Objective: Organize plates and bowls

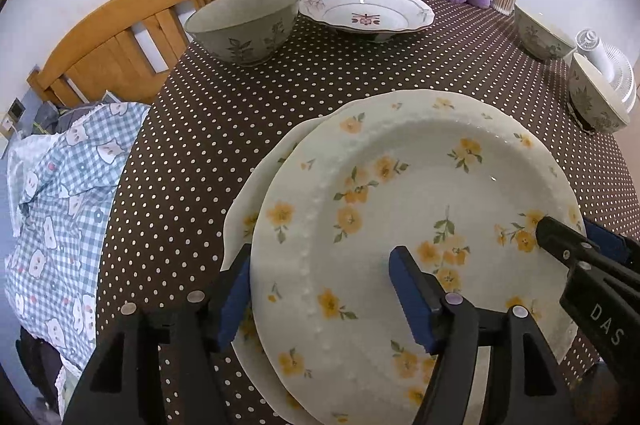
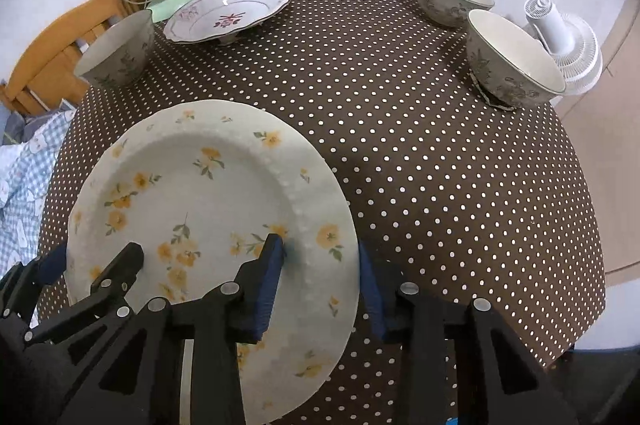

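Yellow-flower plate (image 1: 400,225): near edge of table, atop a second plate (image 1: 248,193).
Left gripper (image 1: 320,289): jaws spread, straddling its left rim.
Right gripper (image 2: 320,265): jaws spread, straddling right rim.
Left to do: red-flower dish (image 2: 228,9) and three bowls (image 2: 516,61) remain scattered far.

Two yellow-flowered plates (image 1: 400,225) lie stacked, slightly offset, at the bench's near edge. A red-patterned dish (image 1: 366,9) and three leaf-printed bowls (image 1: 244,25) stand upright, scattered farther back.
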Demonstrator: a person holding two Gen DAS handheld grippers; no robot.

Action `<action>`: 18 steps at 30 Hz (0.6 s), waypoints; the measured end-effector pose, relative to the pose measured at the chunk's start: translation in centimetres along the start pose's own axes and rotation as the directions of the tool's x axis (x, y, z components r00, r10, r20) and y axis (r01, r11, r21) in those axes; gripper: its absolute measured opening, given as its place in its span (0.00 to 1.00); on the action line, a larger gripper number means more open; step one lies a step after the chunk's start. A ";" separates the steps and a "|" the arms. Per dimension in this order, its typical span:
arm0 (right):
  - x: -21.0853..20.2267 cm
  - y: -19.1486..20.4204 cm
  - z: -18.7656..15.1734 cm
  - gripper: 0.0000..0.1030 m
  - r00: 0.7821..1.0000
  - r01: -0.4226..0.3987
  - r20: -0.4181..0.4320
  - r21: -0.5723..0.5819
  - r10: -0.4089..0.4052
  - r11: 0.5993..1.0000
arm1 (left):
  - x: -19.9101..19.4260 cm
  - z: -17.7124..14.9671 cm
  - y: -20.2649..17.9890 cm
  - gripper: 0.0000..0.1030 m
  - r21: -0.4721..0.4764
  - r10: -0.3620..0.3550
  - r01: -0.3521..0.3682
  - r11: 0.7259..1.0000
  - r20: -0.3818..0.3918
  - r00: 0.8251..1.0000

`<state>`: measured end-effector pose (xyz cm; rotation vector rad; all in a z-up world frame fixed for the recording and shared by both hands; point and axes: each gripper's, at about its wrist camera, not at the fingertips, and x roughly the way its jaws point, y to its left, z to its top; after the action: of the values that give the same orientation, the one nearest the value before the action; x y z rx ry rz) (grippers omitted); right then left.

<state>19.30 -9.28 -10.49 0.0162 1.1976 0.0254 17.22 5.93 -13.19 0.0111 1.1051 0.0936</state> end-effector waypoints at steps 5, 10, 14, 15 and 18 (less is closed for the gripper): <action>0.2 0.2 0.0 0.40 1.000 -0.007 -0.007 -0.001 0.007 1.000 | -0.3 -0.1 -0.2 0.68 0.031 0.030 -0.030 0.999 -0.012 0.999; 0.2 0.9 0.0 0.39 1.000 -0.012 0.000 -0.021 0.012 1.000 | -0.9 -0.2 -0.9 0.76 0.102 0.114 -0.115 0.988 0.013 0.993; 0.6 1.4 0.1 0.39 1.000 -0.020 -0.013 -0.020 0.020 1.000 | -0.9 -0.4 -0.6 0.76 0.094 0.089 -0.089 0.992 0.002 0.996; 0.6 1.6 0.1 0.39 1.000 -0.019 -0.012 -0.025 0.019 1.000 | -0.9 -0.3 -0.3 0.77 0.081 0.082 -0.082 0.993 0.002 0.997; 0.7 2.0 0.2 0.39 1.000 -0.021 -0.015 -0.025 0.021 0.999 | -1.1 -0.1 0.7 0.77 0.040 0.048 -0.048 0.998 0.000 0.999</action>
<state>19.73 -7.27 -11.05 0.0063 1.2115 0.0594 16.63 6.58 -12.24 0.0735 1.1074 0.1149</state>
